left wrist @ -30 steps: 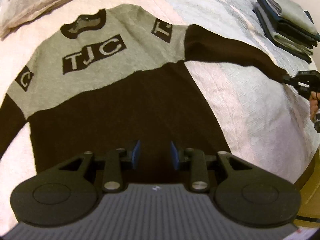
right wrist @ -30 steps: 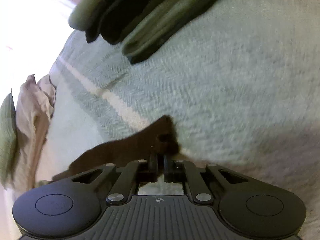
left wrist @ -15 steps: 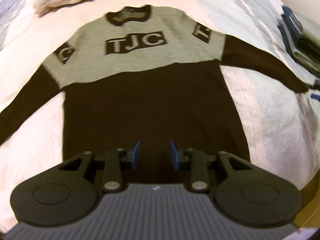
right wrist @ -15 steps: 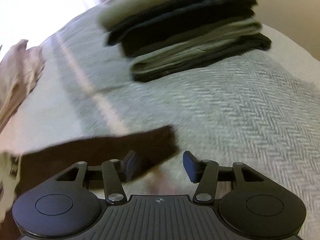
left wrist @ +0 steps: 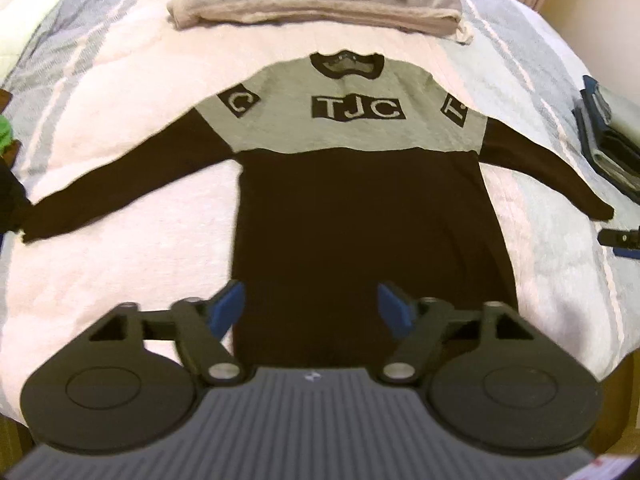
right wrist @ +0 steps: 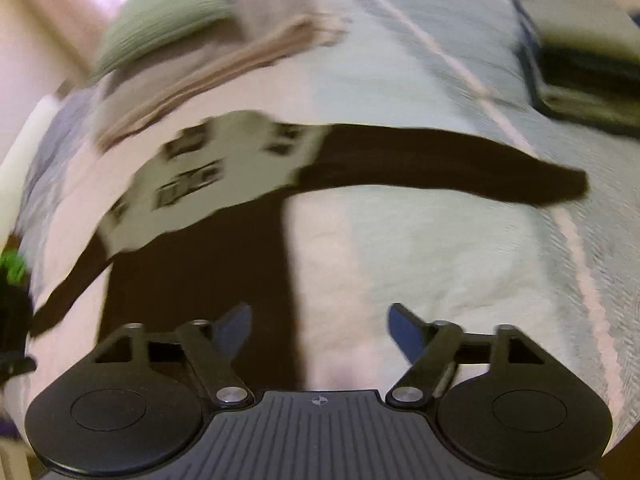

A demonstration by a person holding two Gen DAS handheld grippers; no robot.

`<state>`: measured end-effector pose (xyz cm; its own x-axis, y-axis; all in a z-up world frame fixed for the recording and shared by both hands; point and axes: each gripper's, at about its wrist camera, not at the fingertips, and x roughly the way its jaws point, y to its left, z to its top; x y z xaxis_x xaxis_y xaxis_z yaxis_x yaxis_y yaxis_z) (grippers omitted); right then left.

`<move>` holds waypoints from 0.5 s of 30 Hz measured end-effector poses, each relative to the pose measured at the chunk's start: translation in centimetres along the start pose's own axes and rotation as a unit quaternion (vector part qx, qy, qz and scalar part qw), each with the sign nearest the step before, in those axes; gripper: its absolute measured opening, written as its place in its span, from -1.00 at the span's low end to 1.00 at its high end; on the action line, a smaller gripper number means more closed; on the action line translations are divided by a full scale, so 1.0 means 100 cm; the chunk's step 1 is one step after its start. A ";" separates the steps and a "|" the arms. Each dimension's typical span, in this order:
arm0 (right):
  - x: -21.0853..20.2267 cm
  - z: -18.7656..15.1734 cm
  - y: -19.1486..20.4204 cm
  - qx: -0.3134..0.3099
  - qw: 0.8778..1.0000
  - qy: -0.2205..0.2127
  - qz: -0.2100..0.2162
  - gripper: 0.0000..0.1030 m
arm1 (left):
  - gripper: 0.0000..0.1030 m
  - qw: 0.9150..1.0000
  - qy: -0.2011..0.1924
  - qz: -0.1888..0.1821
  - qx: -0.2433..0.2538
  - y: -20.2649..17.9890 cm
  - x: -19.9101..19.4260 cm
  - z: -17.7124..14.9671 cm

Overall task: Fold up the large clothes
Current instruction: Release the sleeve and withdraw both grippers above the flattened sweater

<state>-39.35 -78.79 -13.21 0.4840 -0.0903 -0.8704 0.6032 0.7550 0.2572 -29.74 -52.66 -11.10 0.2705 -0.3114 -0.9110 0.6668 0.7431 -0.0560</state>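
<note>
Since 1 second ago, the right gripper [right wrist: 320, 330] has let go of the sleeve cuff and drawn back, while the left gripper [left wrist: 312, 312] has swung to face the garment squarely and spread its jaws wider. Both grippers now hover with blue-padded fingers [left wrist: 228, 310] wide apart, holding nothing. Left points toward 12 o'clock over the hem; right, in a motion-blurred view, hangs over the garment's right side edge. Beyond them, the black-and-grey long-sleeved "TJC" knit sweater [left wrist: 360, 200] lies flat, front up, on the pale striped quilted bedspread [left wrist: 120, 80], sleeves spread toward 9 and 3 o'clock. Its right sleeve [right wrist: 460, 164] lies loose on the cover. Farther off, at 3 o'clock, is a stack of folded dark clothes [left wrist: 608, 140]; at 12 o'clock, a folded beige blanket [left wrist: 320, 4].
</note>
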 end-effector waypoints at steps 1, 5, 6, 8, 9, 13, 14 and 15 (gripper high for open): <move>-0.007 -0.006 0.020 -0.009 1.000 -0.003 -0.003 0.68 | 0.67 1.000 -0.003 -0.002 -0.002 0.008 -0.007 -0.005; -0.026 -0.032 0.088 -0.030 0.999 0.008 -0.009 0.72 | 0.87 1.000 -0.013 -0.004 0.005 0.033 -0.033 -0.022; -0.028 -0.038 0.103 -0.034 0.999 0.012 -0.014 0.72 | 0.92 1.000 -0.017 -0.006 0.012 0.036 -0.040 -0.026; -0.037 -0.049 0.125 -0.044 0.998 0.022 -0.024 0.72 | 0.98 0.999 -0.023 -0.012 0.028 0.040 -0.053 -0.035; -0.039 -0.054 0.134 -0.051 0.998 0.026 -0.025 0.72 | 0.98 0.999 -0.026 -0.013 0.035 0.041 -0.059 -0.039; -0.051 -0.070 0.162 -0.074 0.996 0.040 -0.037 0.72 | 0.98 0.998 -0.030 -0.027 0.039 0.044 -0.072 -0.052; -0.051 -0.072 0.165 -0.080 0.995 0.045 -0.036 0.72 | 0.98 0.998 -0.030 -0.031 0.037 0.044 -0.074 -0.055; -0.050 -0.074 0.167 -0.084 0.995 0.049 -0.035 0.72 | 0.98 0.998 -0.030 -0.035 0.034 0.045 -0.075 -0.057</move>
<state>-36.45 -60.91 -7.64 0.3763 -0.0890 -0.9222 0.5152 0.8474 0.1284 -32.79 -43.61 -6.86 0.2610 -0.3980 -0.8795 0.7306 0.6769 -0.0896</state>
